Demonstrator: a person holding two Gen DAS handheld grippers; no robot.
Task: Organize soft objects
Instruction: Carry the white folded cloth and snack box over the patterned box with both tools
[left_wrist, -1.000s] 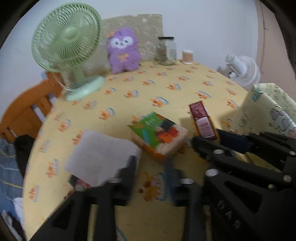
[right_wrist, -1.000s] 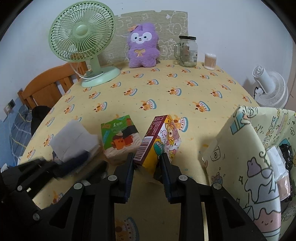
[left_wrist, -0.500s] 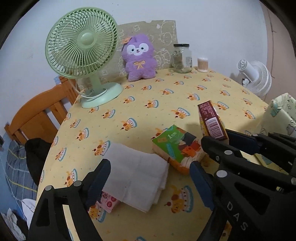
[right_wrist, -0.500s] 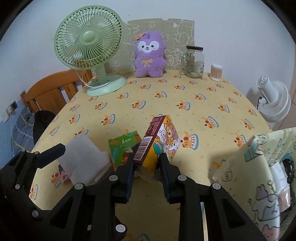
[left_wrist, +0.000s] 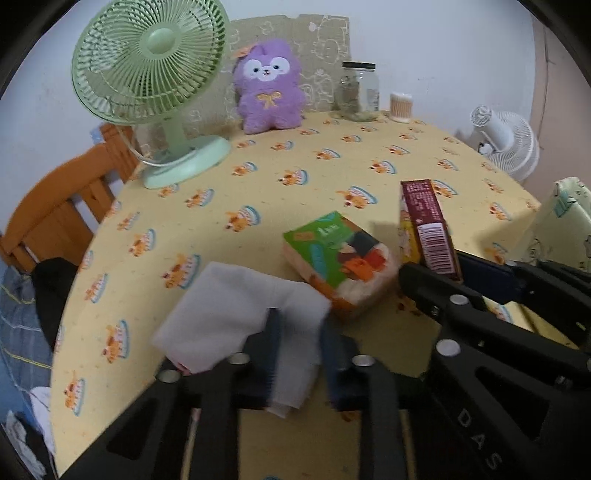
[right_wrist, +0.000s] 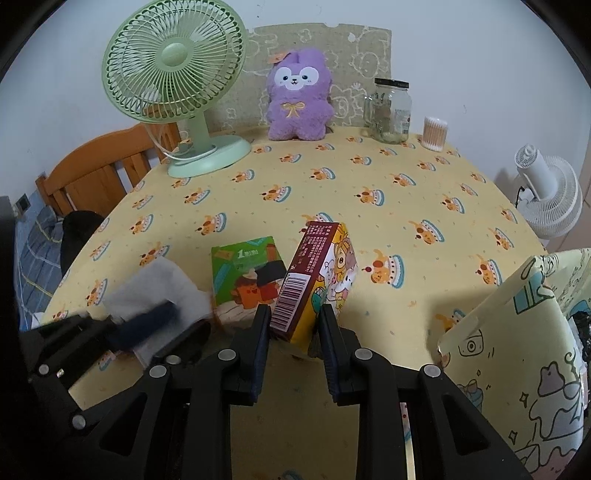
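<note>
Now, white cloth (left_wrist: 236, 314) in left hand-held gripper (left_wrist: 299, 350)

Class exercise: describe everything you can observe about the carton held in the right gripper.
The carton is a slim rectangular cardboard box, maroon on its printed text side, with a barcode on the near end and a yellow cartoon-character face. It looks closed and undamaged. It is tilted, its top leaning away, its lower end clamped between the jaws of the right gripper. It is over the yellow tablecloth, beside the green tissue pack; whether they touch is unclear.
</note>
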